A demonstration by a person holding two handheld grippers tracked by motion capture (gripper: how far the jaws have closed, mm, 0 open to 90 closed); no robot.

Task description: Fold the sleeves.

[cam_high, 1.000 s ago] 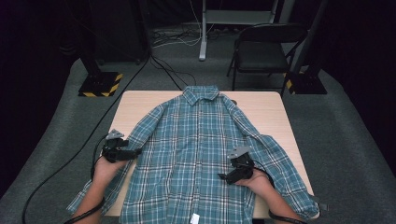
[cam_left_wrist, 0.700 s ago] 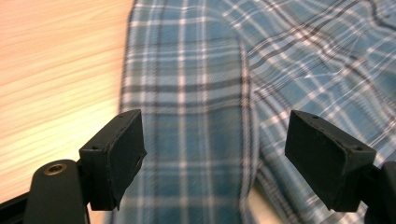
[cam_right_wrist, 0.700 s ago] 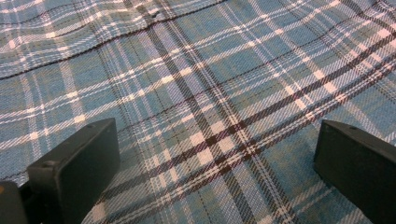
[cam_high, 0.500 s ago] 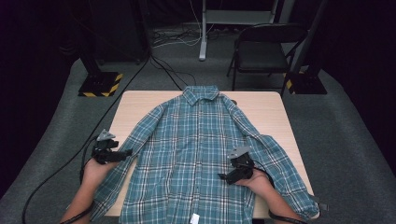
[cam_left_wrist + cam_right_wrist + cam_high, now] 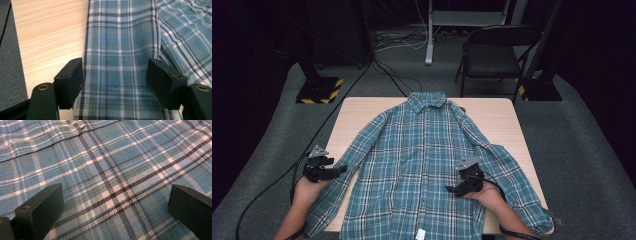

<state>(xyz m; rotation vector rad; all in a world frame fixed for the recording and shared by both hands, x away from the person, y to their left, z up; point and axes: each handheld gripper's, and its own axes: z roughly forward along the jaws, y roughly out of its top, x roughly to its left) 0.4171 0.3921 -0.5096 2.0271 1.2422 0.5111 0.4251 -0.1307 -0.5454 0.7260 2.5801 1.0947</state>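
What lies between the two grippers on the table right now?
In the high view, only the shirt front lies between the left gripper and the right gripper.

Tabletop with a plaid shirt laid flat

The pale wooden tabletop [image 5: 357, 112] carries a blue plaid shirt [image 5: 422, 165] spread front up, buttoned, collar at the far edge, hem hanging over the near edge. Both sleeves angle outward and down; the cuffs reach past the near corners. Bare wood shows at both far corners and along the left side.
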